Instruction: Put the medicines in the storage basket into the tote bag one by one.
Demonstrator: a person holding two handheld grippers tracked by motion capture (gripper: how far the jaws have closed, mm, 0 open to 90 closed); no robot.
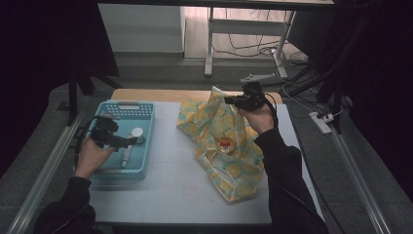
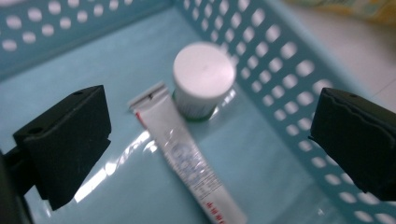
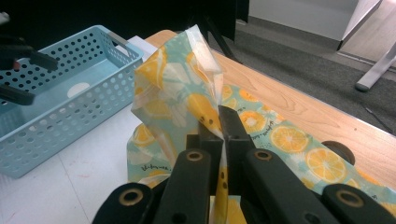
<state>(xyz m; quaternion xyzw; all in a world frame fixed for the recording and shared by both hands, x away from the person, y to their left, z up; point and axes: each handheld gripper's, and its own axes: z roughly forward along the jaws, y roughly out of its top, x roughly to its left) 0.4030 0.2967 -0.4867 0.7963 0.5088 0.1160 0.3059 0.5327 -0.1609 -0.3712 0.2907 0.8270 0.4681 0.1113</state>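
On the pale table top (image 1: 170, 190), toward the person's left, sits a light-blue perforated basket (image 1: 146, 114), and the left gripper (image 1: 127, 142) hangs over its inside, carried by the left hand (image 1: 90, 156). Its jaws stand wide apart with nothing between the pads — in the left gripper view the two black jaws frame the basket floor (image 2: 70, 60) from either side. Between them on that floor lie a slim white tube (image 2: 187, 161), set slantwise, and a small round jar with a white lid (image 2: 203, 74); the crimped end of the tube lies just beside the jar's base, and whether they touch cannot be told. The jar stands close to the basket's holed side wall (image 2: 280, 70).

Farther right, the right gripper (image 1: 229, 101) is held up in the right hand (image 1: 260, 117), and its jaws are clamped tight on the upper edge of a bag printed with lemon slices (image 1: 229, 151). From the right gripper view the two jaws meet on a thin fold of the bag (image 3: 187, 93), which rises to a peak above them. Below the pinched edge the bag slumps onto the table, spreading toward the person — its lower end lies flat on the pale surface. Basket and bag stand apart, with bare table between them.
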